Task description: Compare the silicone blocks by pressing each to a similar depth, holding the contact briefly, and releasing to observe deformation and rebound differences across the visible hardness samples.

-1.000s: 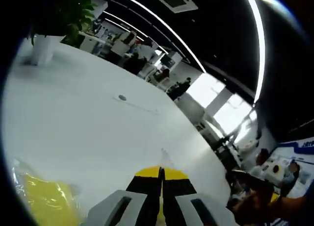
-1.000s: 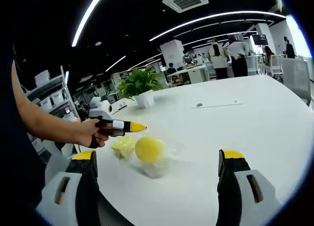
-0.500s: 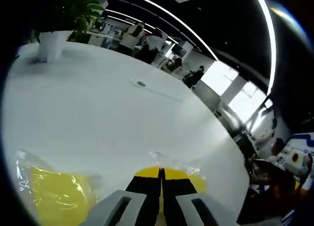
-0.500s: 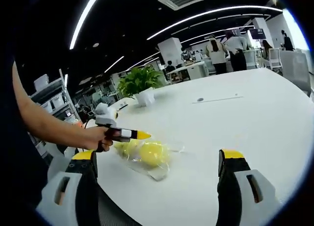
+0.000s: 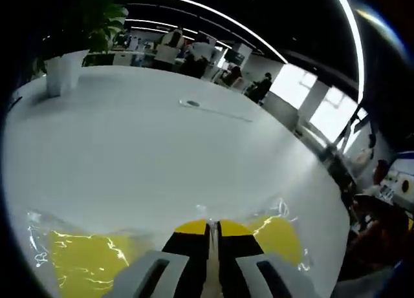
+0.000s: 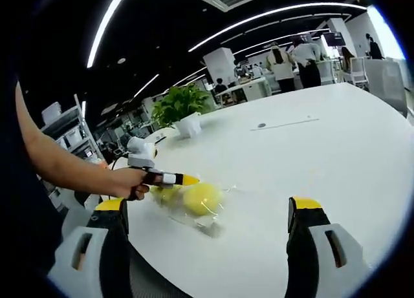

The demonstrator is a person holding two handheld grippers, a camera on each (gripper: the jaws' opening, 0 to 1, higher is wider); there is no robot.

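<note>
Left claw [image 5: 212, 230]: jaws clenched, yellow tips pressed together with nothing between them, angled down close over the white desk [image 5: 162, 156]. In the right gripper view the same claw [image 6: 187, 180] sits in a person's hand [image 6: 129, 183], its yellow tip just above the yellow silicone blocks [image 6: 202, 198]; whether it touches them cannot be told.

Right claw [image 6: 208, 211]: released, jaws wide apart, black fingers with yellow tips, held back from the blocks, which lie between the jaws further out.

Blocks: yellow, wrapped in clear crinkled plastic, resting on the desk near its front edge. In the left gripper view one yellow piece [image 5: 84, 266] shows on either side of the clenched tips.

Farther out: potted plant [image 6: 181, 110] in a white pot on the desk; small round inset [image 6: 261, 125] in the desk surface; people standing in the background.
</note>
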